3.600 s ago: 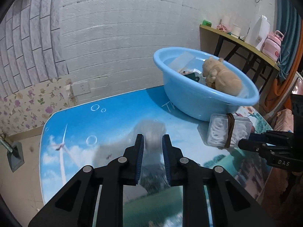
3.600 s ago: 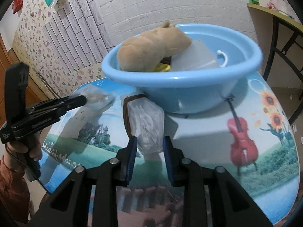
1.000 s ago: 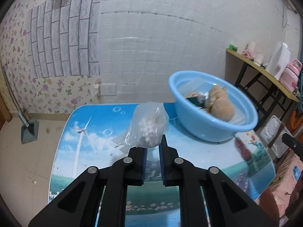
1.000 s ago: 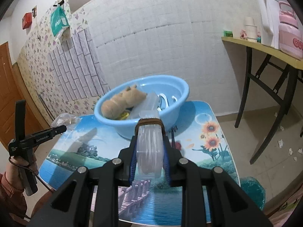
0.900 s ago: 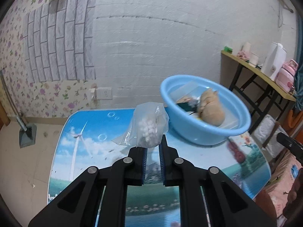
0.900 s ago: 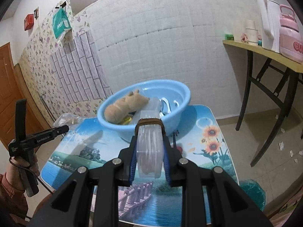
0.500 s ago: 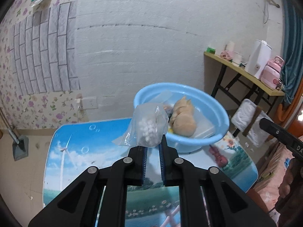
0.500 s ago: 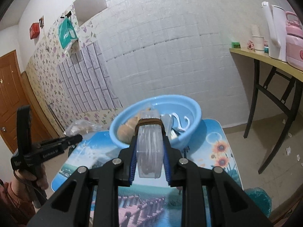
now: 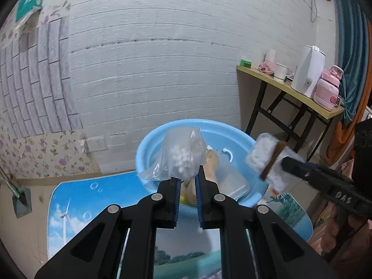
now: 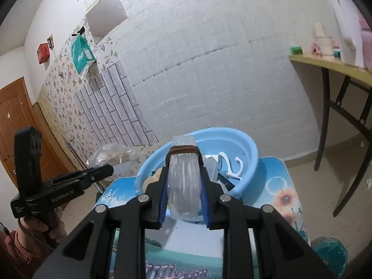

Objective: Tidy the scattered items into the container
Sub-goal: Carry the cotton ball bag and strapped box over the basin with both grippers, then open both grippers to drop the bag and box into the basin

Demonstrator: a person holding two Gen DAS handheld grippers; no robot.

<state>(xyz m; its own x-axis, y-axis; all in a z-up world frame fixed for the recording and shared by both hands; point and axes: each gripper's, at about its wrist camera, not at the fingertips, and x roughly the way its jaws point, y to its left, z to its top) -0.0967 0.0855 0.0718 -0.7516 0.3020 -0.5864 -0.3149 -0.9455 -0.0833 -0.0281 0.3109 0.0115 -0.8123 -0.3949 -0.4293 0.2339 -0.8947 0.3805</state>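
My left gripper (image 9: 186, 178) is shut on a clear plastic bag of small white pellets (image 9: 182, 155), held up in front of the blue basin (image 9: 148, 148). My right gripper (image 10: 184, 174) is shut on a clear box of cotton swabs with a brown band (image 10: 184, 174), also raised before the basin (image 10: 246, 146). That box (image 9: 267, 160) shows at the right of the left wrist view, on the other gripper's tip. The bag (image 10: 114, 154) and left gripper (image 10: 102, 171) show at the left of the right wrist view. In the basin lie a tan plush toy (image 9: 211, 162), a clear lidded box (image 9: 230, 181) and white hooks (image 10: 232, 162).
The basin stands at the far end of a low table with a printed blue landscape top (image 9: 93, 200). A side table (image 9: 290, 93) against the white wall holds a white kettle (image 9: 308, 72), a pink bottle (image 9: 327, 90) and cups. A person's hand (image 10: 44, 227) grips the left tool.
Both grippers have risen and moved toward the basin with their loads. The basin now sits straight behind each gripper's tips. The right gripper's box has come into the left wrist view.
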